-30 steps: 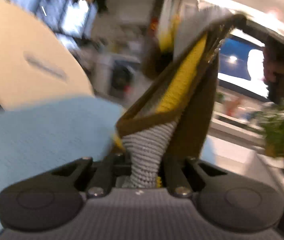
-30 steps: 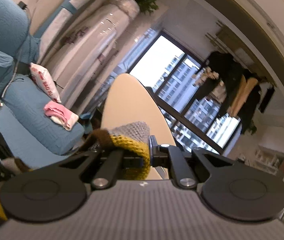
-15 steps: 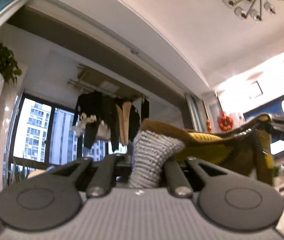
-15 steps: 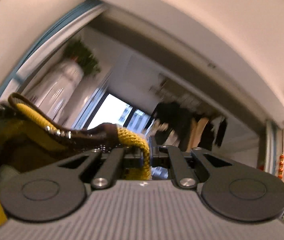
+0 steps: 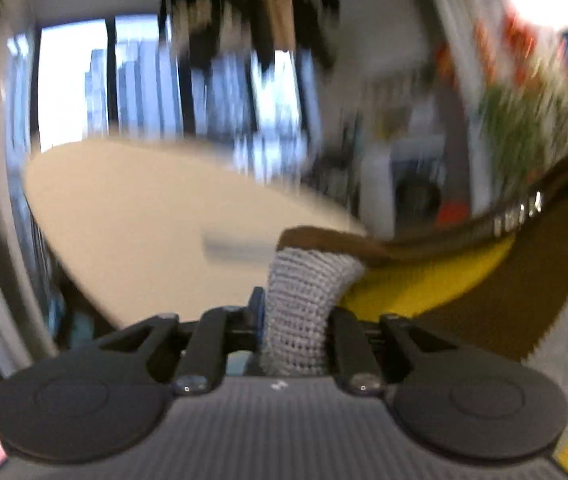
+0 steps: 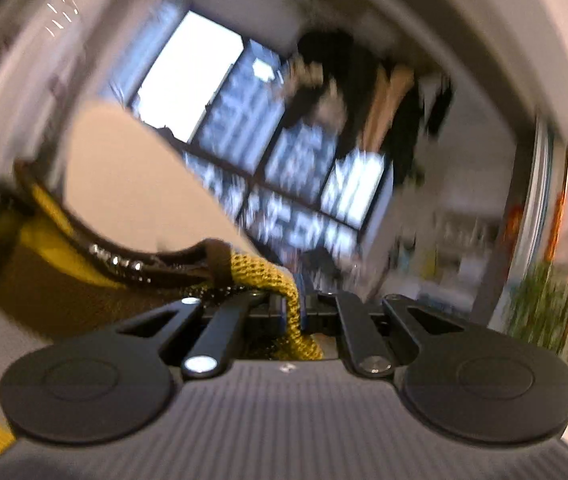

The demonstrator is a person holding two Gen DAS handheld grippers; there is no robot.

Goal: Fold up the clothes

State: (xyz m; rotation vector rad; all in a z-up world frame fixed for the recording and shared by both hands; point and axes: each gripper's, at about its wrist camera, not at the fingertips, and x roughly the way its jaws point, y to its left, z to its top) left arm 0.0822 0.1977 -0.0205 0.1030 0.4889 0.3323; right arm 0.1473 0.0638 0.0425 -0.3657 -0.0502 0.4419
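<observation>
A knitted garment in brown, yellow and grey (image 5: 423, 280) hangs stretched between my two grippers. Its grey ribbed end (image 5: 303, 280) sits between the jaws of my left gripper (image 5: 295, 308); the jaws are opening and the knit still fills the gap. In the right wrist view, a yellow knit edge (image 6: 260, 272) with a brown trim is pinched in my right gripper (image 6: 293, 308), whose jaws are starting to open. The garment's body sags away to the left there. Both views are blurred by motion.
A beige oval table top (image 5: 144, 220) lies ahead and below, also visible as the beige table (image 6: 124, 184). Behind it are large windows (image 6: 188, 80) with dark clothes hanging (image 6: 347, 72). A green plant (image 5: 523, 132) stands at the right.
Both views have swung down from the ceiling towards the table and window. The garment stays between both grippers. The gap of the left jaws looks a little wider.
</observation>
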